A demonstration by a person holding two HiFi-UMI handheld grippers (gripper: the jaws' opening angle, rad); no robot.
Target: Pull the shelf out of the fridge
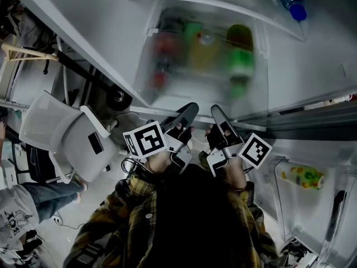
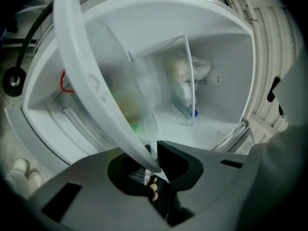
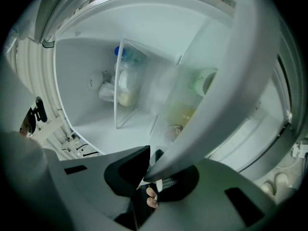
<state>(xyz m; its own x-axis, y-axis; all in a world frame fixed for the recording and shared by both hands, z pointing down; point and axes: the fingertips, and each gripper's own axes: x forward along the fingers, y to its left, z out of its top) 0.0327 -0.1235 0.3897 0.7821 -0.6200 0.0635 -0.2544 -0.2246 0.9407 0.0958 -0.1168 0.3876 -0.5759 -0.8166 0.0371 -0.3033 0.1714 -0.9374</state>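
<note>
The fridge shelf (image 1: 184, 102) is a frosted clear panel with a white front rim, seen from above in the head view. My left gripper (image 1: 188, 115) and right gripper (image 1: 217, 115) sit side by side at that rim, each shut on it. In the left gripper view the white rim (image 2: 91, 81) runs diagonally down into the left gripper (image 2: 153, 160), pinched between its jaws. In the right gripper view the rim (image 3: 240, 81) slants down into the right gripper (image 3: 151, 170) the same way. Blurred green and yellow bottles (image 1: 241, 57) show through the panel.
A clear divider (image 2: 185, 81) with bagged food stands deep inside the fridge. A blue-capped bottle (image 1: 295, 7) lies at the top right, and a patterned can (image 1: 301, 176) sits in the door bin on the right. A white chair (image 1: 67, 133) and a person (image 1: 22, 211) are at left.
</note>
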